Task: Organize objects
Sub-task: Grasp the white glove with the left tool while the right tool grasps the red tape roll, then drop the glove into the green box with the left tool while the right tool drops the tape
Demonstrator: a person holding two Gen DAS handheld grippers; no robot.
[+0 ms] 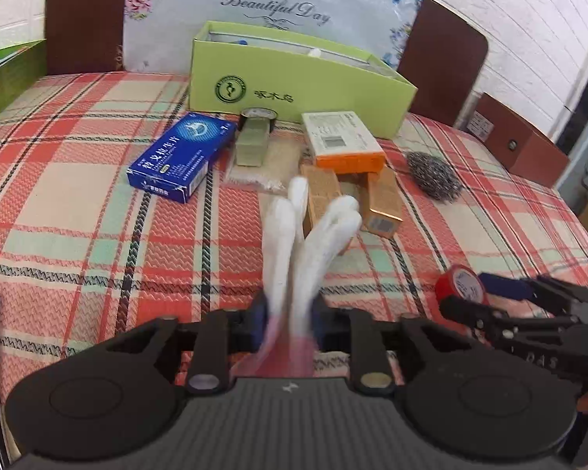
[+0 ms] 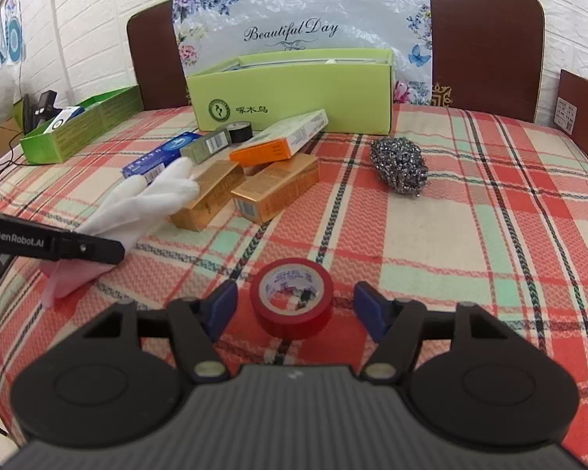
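Note:
A white glove [image 1: 294, 243] with a pink cuff sticks out from my left gripper [image 1: 290, 309], whose pads are shut on it near the cuff. The glove's fingers [image 2: 168, 188] reach toward two gold boxes [image 2: 274, 192]. A red tape roll [image 2: 294, 297] lies flat on the plaid bedspread between the fingers of my right gripper [image 2: 296, 307], which is open with a gap on each side of the roll. In the left wrist view the right gripper [image 1: 478, 297] is at the lower right, around the red tape roll [image 1: 460, 284].
A light green open box [image 2: 294, 94] stands at the back by the headboard. In front of it lie a blue box [image 1: 180, 156], an orange-and-white box [image 1: 345, 137], a black tape roll [image 1: 258, 115] and a steel scourer [image 2: 400, 164]. A darker green tray [image 2: 78, 129] sits far left.

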